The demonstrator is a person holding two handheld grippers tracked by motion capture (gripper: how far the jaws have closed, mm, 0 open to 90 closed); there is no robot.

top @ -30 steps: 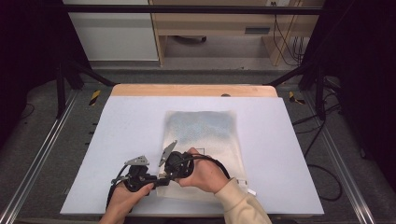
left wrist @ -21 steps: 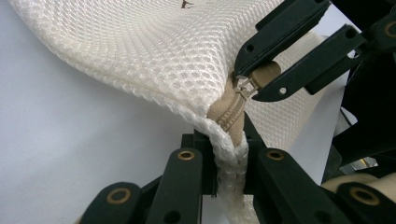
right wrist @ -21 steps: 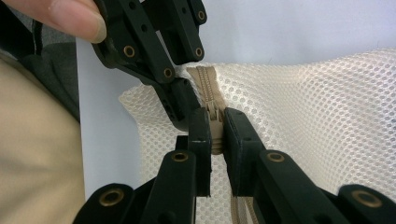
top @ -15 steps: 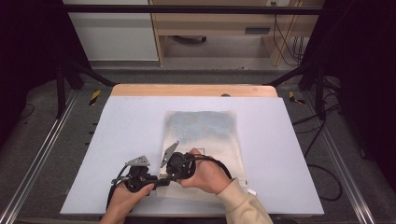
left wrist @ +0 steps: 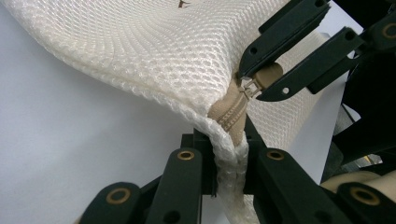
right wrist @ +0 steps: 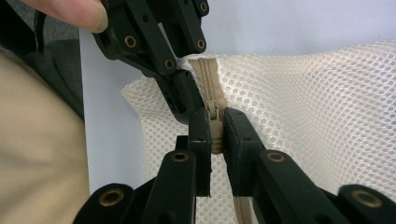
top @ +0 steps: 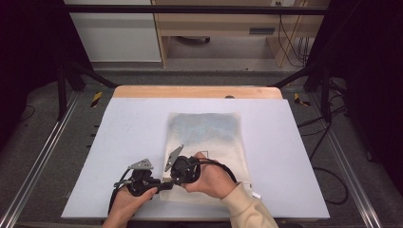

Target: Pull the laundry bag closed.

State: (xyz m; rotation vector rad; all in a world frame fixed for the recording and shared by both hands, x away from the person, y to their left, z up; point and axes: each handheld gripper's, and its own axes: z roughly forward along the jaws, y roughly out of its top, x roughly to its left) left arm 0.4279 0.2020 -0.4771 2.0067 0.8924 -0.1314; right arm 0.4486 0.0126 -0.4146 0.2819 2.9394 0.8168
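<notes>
cream mesh bag [top: 206,142] flat on table, tan zipper [right wrist: 208,86] at near corner.

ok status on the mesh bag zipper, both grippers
Left gripper shut on mesh bag corner. Right gripper shut on zipper pull. Nothing in the way.

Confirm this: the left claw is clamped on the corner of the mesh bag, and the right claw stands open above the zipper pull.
Not quite. The right claw is shut on the zipper pull, as the right gripper view shows. The left claw is indeed clamped on the corner of the mesh bag.
</notes>
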